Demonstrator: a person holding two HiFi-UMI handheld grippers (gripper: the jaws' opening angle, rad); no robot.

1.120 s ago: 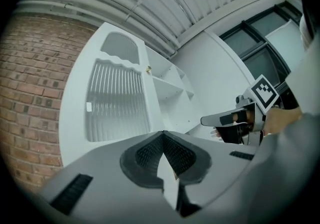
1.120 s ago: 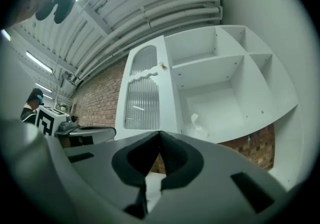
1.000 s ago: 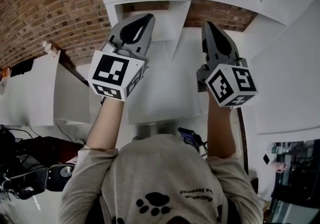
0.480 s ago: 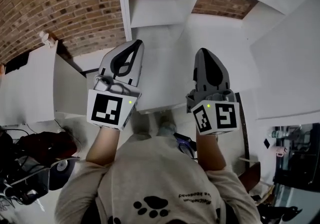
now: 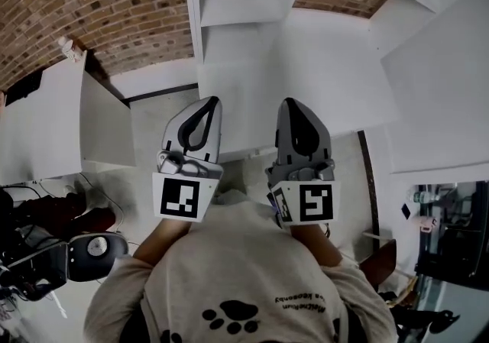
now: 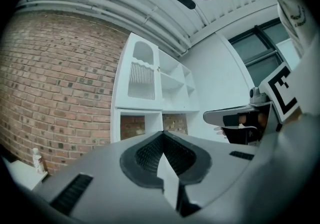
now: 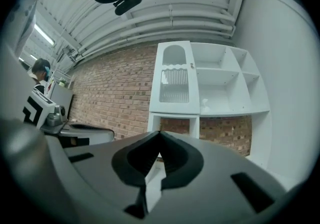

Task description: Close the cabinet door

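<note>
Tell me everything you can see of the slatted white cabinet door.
The door is white, apparently painted wood: a tall rectangle with an arched recess on top and vertical slats beneath. A small knob sits at its right edge. It stands upright, seemingly shut flush, filling the upper left bay of the shelf unit against the brick wall. Nothing touches it.

No text can be read. Print on the person's shirt (image 5: 244, 265), beside a paw print (image 5: 233, 314), is too small; only square patterns are borne by the left tongs (image 5: 208, 102) and right tongs (image 5: 296, 105).
</note>
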